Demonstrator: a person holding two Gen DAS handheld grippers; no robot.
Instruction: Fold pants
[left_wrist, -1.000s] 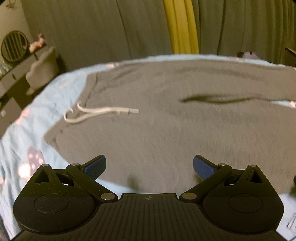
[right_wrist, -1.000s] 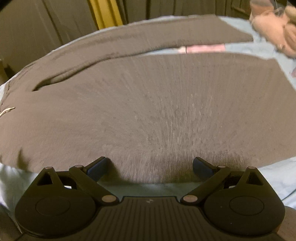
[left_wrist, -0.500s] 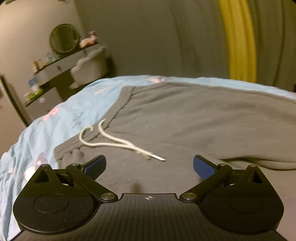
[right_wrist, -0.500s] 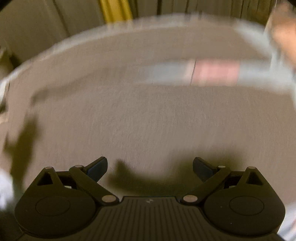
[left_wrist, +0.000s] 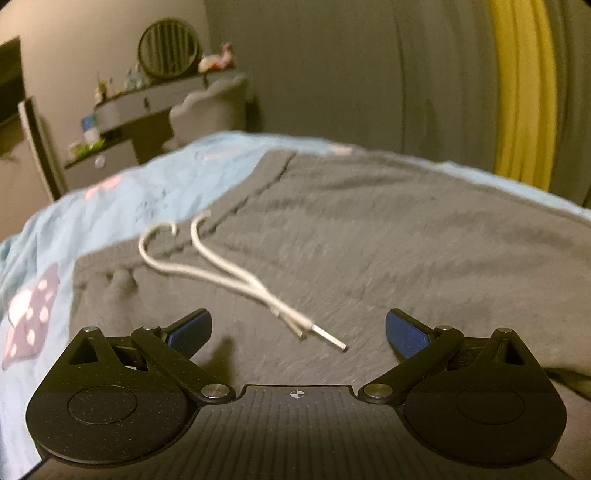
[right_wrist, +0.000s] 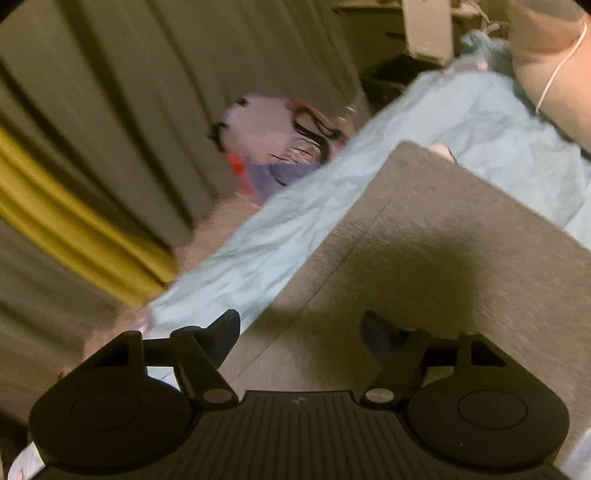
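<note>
Grey sweatpants (left_wrist: 388, 236) lie flat on a light blue bedsheet (left_wrist: 122, 199). Their waistband is at the left in the left wrist view, with a white drawstring (left_wrist: 221, 273) lying across the cloth. My left gripper (left_wrist: 298, 328) is open and empty, low over the waist end, just in front of the drawstring tips. In the right wrist view a pant leg (right_wrist: 443, 258) ends in a cuff corner on the sheet (right_wrist: 295, 218). My right gripper (right_wrist: 300, 332) is open and empty over the leg's left edge.
A dressing table (left_wrist: 147, 107) with a round mirror (left_wrist: 168, 46) and a chair stands beyond the bed's left side. Grey and yellow curtains (left_wrist: 524, 85) hang behind. A purple bag (right_wrist: 280, 147) lies on the floor past the bed edge. A plush toy (right_wrist: 554, 62) is at the far right.
Both grippers have swung outward and lower: the left toward the waistband and drawstring, the right toward the leg's cuff end and the bed edge. Both stay open.
</note>
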